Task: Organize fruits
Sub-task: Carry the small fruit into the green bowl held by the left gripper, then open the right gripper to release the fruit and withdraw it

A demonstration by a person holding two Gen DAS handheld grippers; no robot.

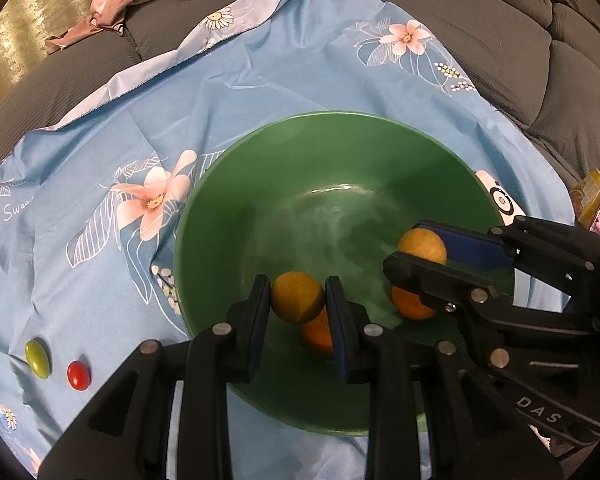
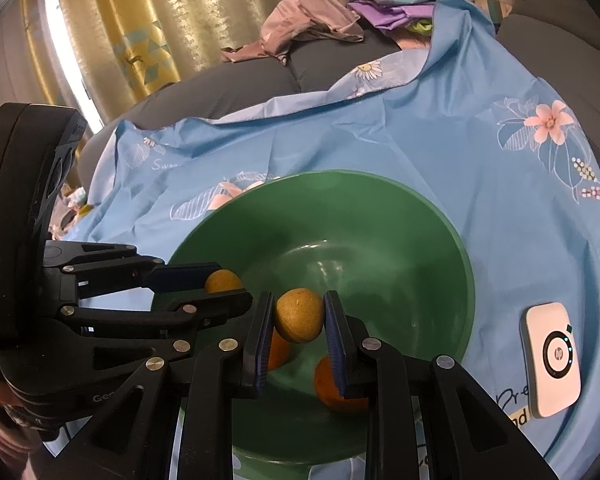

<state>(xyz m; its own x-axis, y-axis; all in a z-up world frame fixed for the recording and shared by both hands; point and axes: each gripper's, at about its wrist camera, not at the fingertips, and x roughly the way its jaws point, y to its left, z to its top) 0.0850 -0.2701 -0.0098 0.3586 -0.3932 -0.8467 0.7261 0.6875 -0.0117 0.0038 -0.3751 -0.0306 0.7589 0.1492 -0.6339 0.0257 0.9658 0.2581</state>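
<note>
A green bowl (image 1: 300, 184) (image 2: 380, 240) sits on a blue floral cloth. Both grippers hang over it, side by side. My left gripper (image 1: 298, 282) (image 2: 232, 280) is shut on a dull yellow round fruit (image 1: 298, 300) (image 2: 222, 280) just above the bowl's floor. My right gripper (image 2: 299, 298) (image 1: 408, 244) is shut on a second yellow fruit (image 2: 300, 316) (image 1: 422, 246). Two brighter orange fruits lie on the bowl's bottom under the fingers, one (image 1: 320, 336) (image 2: 278, 352) partly hidden by the left gripper, the other (image 1: 412, 306) (image 2: 336, 390) below the right.
The blue cloth (image 1: 100, 280) covers a grey sofa (image 1: 540, 40). A green candy (image 1: 38, 358) and a red candy (image 1: 78, 376) lie left of the bowl. A white device (image 2: 550, 364) rests right of it. Crumpled clothes (image 2: 312, 20) are piled behind, before a curtain (image 2: 140, 20).
</note>
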